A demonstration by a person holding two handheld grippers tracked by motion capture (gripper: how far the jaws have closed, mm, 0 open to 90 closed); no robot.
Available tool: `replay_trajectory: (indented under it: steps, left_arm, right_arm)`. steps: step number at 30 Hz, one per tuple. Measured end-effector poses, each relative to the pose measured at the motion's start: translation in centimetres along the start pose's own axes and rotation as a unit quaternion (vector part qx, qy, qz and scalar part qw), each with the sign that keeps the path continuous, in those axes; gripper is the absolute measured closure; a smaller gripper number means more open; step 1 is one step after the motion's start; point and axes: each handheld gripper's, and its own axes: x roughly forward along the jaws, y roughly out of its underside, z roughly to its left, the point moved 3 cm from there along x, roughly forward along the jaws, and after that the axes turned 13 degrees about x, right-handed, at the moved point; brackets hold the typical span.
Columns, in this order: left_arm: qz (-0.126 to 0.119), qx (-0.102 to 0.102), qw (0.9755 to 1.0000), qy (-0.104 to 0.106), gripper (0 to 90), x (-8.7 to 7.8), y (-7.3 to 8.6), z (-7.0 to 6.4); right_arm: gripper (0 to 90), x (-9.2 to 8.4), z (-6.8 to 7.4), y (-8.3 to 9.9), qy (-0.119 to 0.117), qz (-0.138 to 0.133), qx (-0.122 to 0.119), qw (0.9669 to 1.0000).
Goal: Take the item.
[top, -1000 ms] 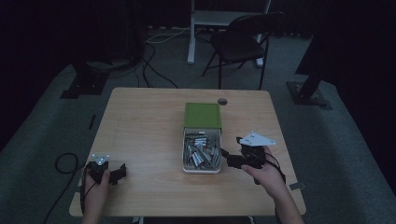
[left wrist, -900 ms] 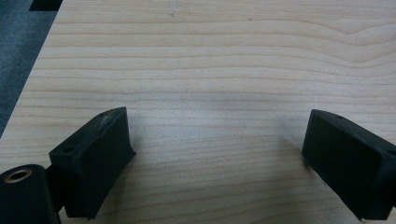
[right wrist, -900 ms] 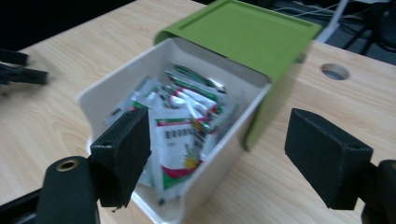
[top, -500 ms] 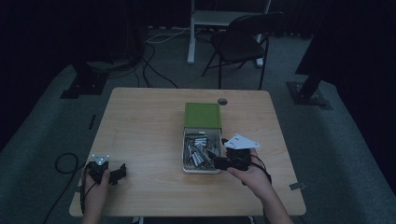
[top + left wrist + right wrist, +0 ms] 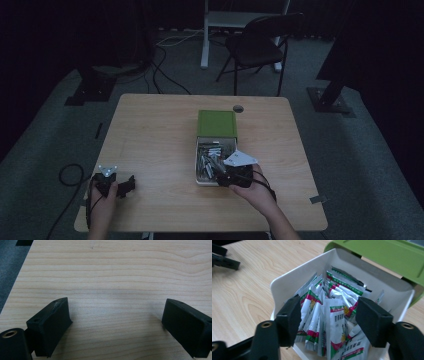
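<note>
Near the right front of the wooden table [image 5: 150,135], the right gripper [image 5: 222,176] leans into the near end of a white box [image 5: 287,282] packed with sachets [image 5: 335,322]. Its jaws have just been closing, yet they stand apart on either side of the upright packets, with several sachets between them and no pad clearly pressing on any. So, as I judge it, the pick is only beginning: nothing has been lifted out, and no sachet lies on the table.

What is left looks like nearly everything: closing on one packet, drawing it clear of its neighbours, and setting it down somewhere.

The white box holds a dense bundle of silver sachets with green and red bands, standing on end and fanned loosely, filling it from wall to wall. Its green lid [image 5: 216,123] sits at the far end, hinged or slid back; I cannot tell which.

Over at the left front corner, the left gripper [image 5: 116,322] rests low over bare wood, well apart from the box, jaws spread wide with nothing between them.
</note>
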Motion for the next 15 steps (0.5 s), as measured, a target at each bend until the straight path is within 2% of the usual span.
replay_trajectory:
  steps: [3,5,12,15]
  left_arm:
    - [0.0,0.0,1.0,0.0,8.7,0.0,0.0,0.0]
    - [0.0,0.0,1.0,0.0,8.7,0.0,0.0,0.0]
    - [0.0,0.0,1.0,0.0,8.7,0.0,0.0,0.0]
    - [0.0,0.0,1.0,0.0,8.7,0.0,0.0,0.0]
  right_arm:
    - [39.8,0.7,0.5,0.3,0.004,0.007,-0.005,1.0]
    - [43.2,1.0,0.5,0.4,0.021,0.004,-0.004,0.9998]
    - [55.8,1.9,0.3,0.7,0.049,0.01,0.013,0.9987]
    - [59.0,2.2,0.3,0.8,0.062,0.008,0.011,0.998]
